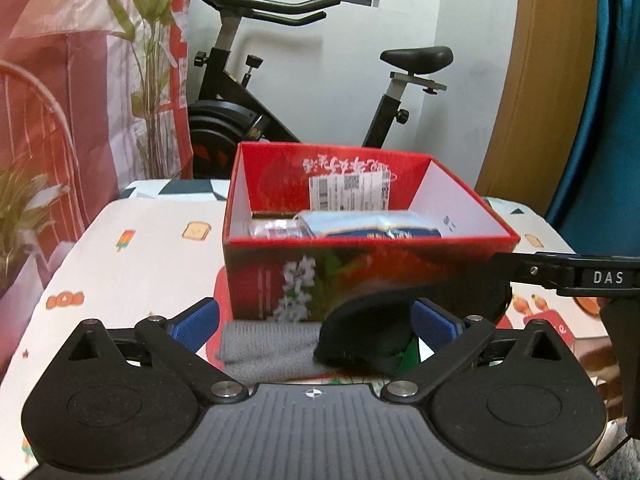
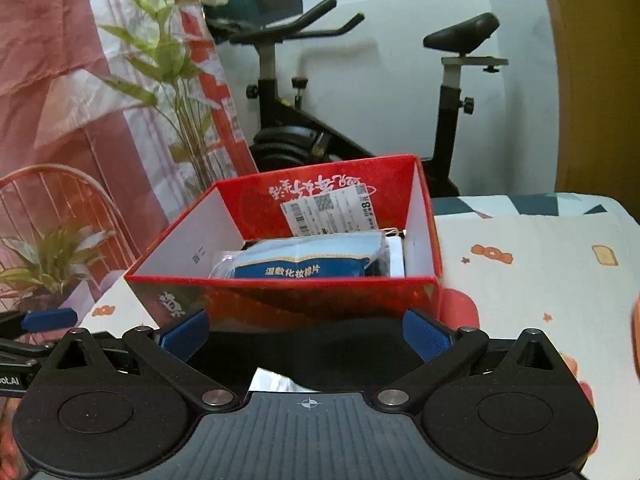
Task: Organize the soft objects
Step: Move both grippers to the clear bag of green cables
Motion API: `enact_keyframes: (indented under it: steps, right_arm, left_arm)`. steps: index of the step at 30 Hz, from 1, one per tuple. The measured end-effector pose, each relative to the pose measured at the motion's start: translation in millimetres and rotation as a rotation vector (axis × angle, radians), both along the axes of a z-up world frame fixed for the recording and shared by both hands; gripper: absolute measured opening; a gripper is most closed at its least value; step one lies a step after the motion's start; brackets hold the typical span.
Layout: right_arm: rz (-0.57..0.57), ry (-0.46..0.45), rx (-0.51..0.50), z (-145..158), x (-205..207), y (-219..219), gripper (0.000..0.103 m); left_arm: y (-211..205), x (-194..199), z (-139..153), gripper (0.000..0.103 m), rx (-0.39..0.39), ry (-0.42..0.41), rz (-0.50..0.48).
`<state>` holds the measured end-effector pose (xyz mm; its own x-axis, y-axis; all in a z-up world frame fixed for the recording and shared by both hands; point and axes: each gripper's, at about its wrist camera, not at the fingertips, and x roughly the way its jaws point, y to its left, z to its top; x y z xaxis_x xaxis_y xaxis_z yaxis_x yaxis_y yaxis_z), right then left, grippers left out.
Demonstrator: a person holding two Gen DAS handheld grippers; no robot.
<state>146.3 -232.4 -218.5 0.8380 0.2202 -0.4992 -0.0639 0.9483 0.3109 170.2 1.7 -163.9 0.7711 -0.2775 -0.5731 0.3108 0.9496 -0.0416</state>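
Left wrist view: the left gripper (image 1: 316, 322), jaws wide apart and gripping nothing, faces a glossy red cardboard box (image 1: 360, 276) on a cartoon-print tablecloth (image 1: 132, 264). A folded grey knit cloth (image 1: 268, 346) and a crumpled black cloth (image 1: 368, 340) lie before the box.

Right wrist view: the right gripper (image 2: 306, 334), jaws likewise apart (blue ribbed pads), hangs over black fabric (image 2: 320, 356); a blue plastic packet (image 2: 308, 260) rests inside the box (image 2: 288, 296).

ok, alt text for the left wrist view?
An open left gripper hovers over a grey cloth and a black cloth lying on a table before a red box holding a blue packet. An exercise bike stands behind.
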Motion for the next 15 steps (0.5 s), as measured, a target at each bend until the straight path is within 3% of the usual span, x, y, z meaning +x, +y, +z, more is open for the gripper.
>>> enact_keyframes:
  steps: [7,15]
  right_arm:
    - [-0.009,-0.012,0.062,-35.6,-31.4,-5.3,0.103]
    - [-0.047,0.005,-0.009,-65.7,-58.2,-7.2,0.103]
  left_arm:
    - [-3.6,-22.1,-20.1,0.103,0.009,-0.012,0.031]
    - [-8.3,-36.5,-46.0,0.103,0.027,0.008,0.038]
